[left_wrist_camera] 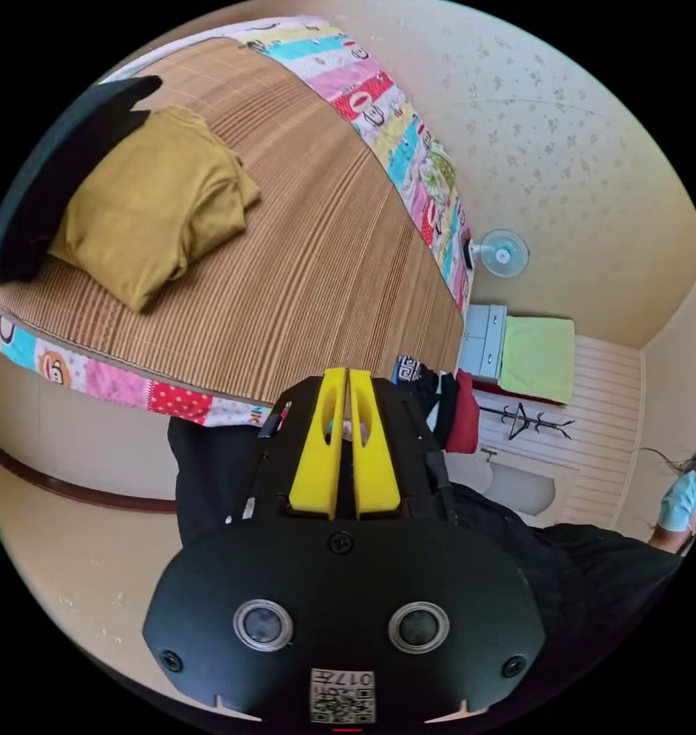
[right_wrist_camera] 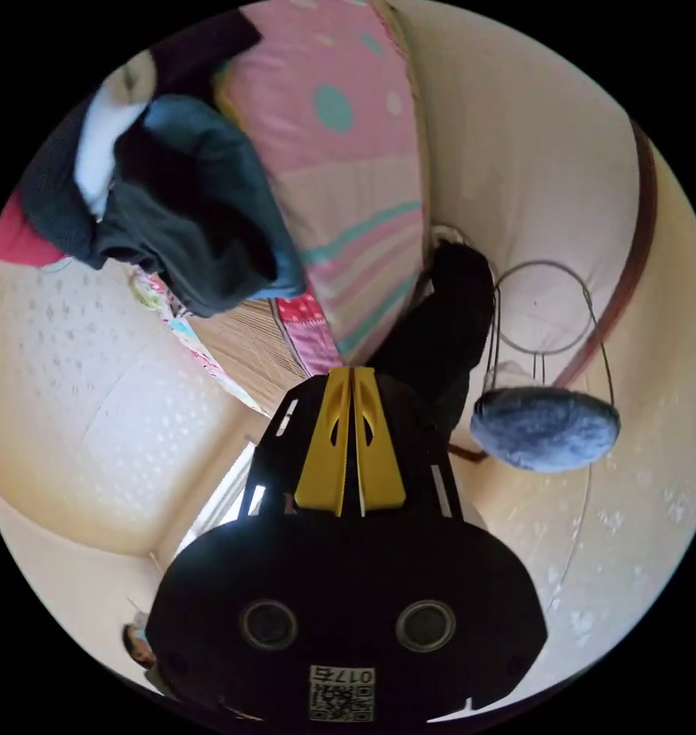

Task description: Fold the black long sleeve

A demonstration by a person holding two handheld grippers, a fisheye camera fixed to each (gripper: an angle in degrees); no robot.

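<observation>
While the bed (left_wrist_camera: 317,253) lies at 12 o'clock, carry the black long sleeve (left_wrist_camera: 210,475) up onto its mat and spread it flat. The garment hangs lengthwise below both grippers. The left gripper (left_wrist_camera: 346,375) and right gripper (right_wrist_camera: 351,373) each show 2 jaws pressed together, apparently pinching its cloth.

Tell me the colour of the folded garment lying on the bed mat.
Mustard yellow folded garment, clearest in the left gripper view.

My left tongs (left_wrist_camera: 348,375) have both yellow jaws pressed together, tips out past the bed's near edge. My right tongs (right_wrist_camera: 353,373) look the same, jaws closed flat against each other, pointing up toward the bed's underside edge, rolled way over.
</observation>
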